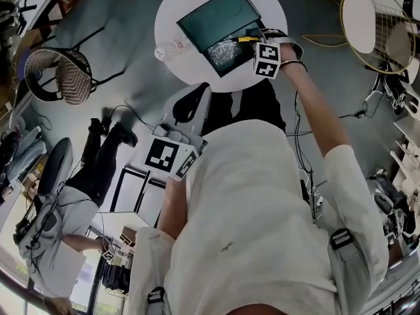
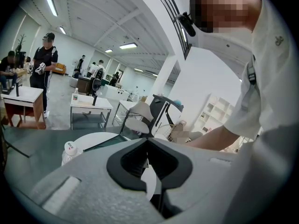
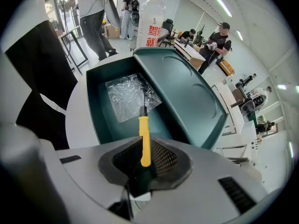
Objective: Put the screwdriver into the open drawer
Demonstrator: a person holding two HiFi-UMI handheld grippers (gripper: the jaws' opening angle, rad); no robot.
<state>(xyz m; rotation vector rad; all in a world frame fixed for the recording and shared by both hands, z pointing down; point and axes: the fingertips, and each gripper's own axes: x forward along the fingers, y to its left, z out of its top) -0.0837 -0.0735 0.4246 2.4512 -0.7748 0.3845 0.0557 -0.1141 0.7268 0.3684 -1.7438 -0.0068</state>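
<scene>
A yellow-handled screwdriver (image 3: pixel 145 141) is clamped in my right gripper (image 3: pixel 146 148), its dark shaft pointing into the open drawer (image 3: pixel 99 118) of a dark green box (image 3: pixel 187 94). In the head view that gripper (image 1: pixel 254 40) hovers at the drawer (image 1: pixel 220 67) with the screwdriver (image 1: pixel 247 39) over it. A crumpled clear plastic bag (image 3: pixel 129 94) lies on the drawer's floor. My left gripper (image 1: pixel 197 97) hangs close to the person's body, away from the box. Its jaws (image 2: pixel 148 143) meet with nothing between them.
The box stands on a round white table (image 1: pixel 180 77). A clear bottle (image 1: pixel 169 50) with a red label (image 3: pixel 152 29) stands beside the box. A mesh chair (image 1: pixel 62 74) sits at the left, a wire chair (image 1: pixel 377 18) at the right. Cables trail on the floor (image 1: pixel 357 113).
</scene>
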